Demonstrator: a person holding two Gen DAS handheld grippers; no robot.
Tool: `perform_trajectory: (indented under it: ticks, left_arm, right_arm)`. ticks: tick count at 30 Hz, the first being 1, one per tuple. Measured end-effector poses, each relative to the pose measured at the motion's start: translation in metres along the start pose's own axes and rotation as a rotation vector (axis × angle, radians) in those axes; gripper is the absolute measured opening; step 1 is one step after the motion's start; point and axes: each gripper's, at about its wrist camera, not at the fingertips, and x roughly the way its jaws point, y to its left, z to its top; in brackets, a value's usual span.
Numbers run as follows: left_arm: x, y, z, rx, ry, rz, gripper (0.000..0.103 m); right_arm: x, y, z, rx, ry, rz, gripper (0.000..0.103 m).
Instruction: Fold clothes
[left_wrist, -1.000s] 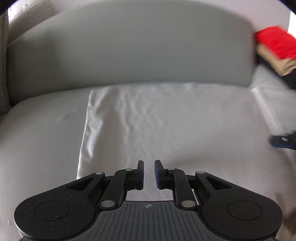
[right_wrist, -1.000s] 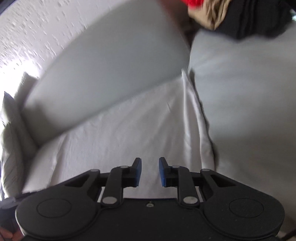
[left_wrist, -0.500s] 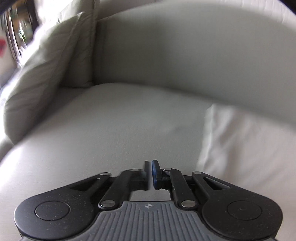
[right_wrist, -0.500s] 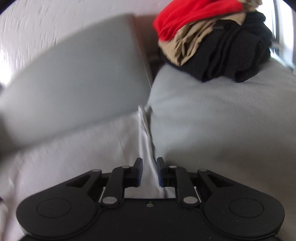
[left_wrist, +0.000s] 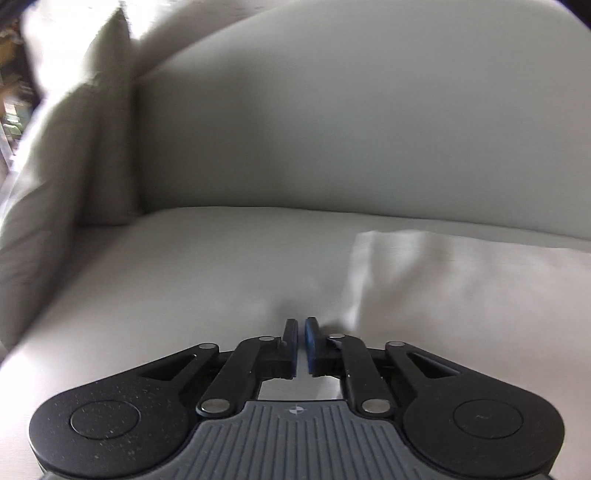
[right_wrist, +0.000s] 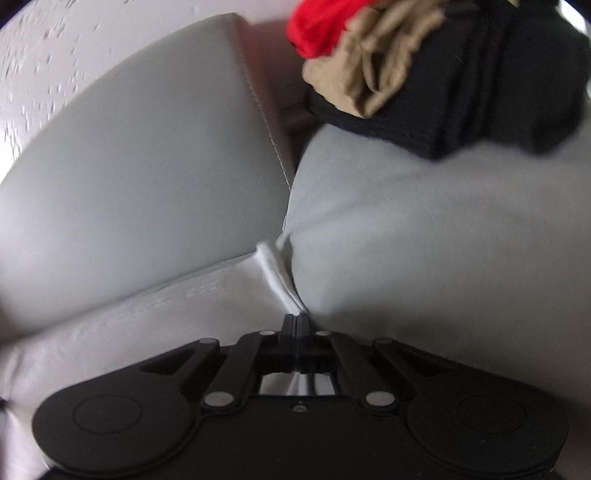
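A white garment lies flat on the sofa seat; in the left wrist view its left edge runs just right of my fingers. My left gripper sits low over the bare seat beside that edge, with its jaws a narrow slit apart and nothing visible between them. In the right wrist view my right gripper is shut on the garment's right edge. A thin ridge of cloth runs from the fingertips up into the corner by the backrest.
The grey backrest stands behind the seat, with a pale pillow at the left end. Right of the garment bulges a grey cushion. A pile of red, tan and black clothes lies on it.
My left gripper swung from the garment's middle to its left edge and narrowed to a slit. My right gripper moved to the right edge and shut on the cloth.
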Motion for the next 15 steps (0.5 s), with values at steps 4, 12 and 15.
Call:
perform_trajectory:
  ticks: [4, 12, 15]
  left_arm:
    - [0.001, -0.007, 0.002, -0.029, -0.027, -0.086, 0.007]
    - [0.004, -0.02, 0.007, -0.088, -0.08, -0.258, 0.017]
    - [0.01, -0.015, 0.011, -0.139, -0.084, -0.222, 0.016]
  right_arm:
    - [-0.01, 0.005, 0.015, 0.065, -0.05, 0.104, 0.02]
    - [0.028, 0.001, 0.01, 0.23, 0.05, 0.413, 0.016]
    - [0.031, -0.012, 0.006, 0.231, -0.026, 0.308, 0.0]
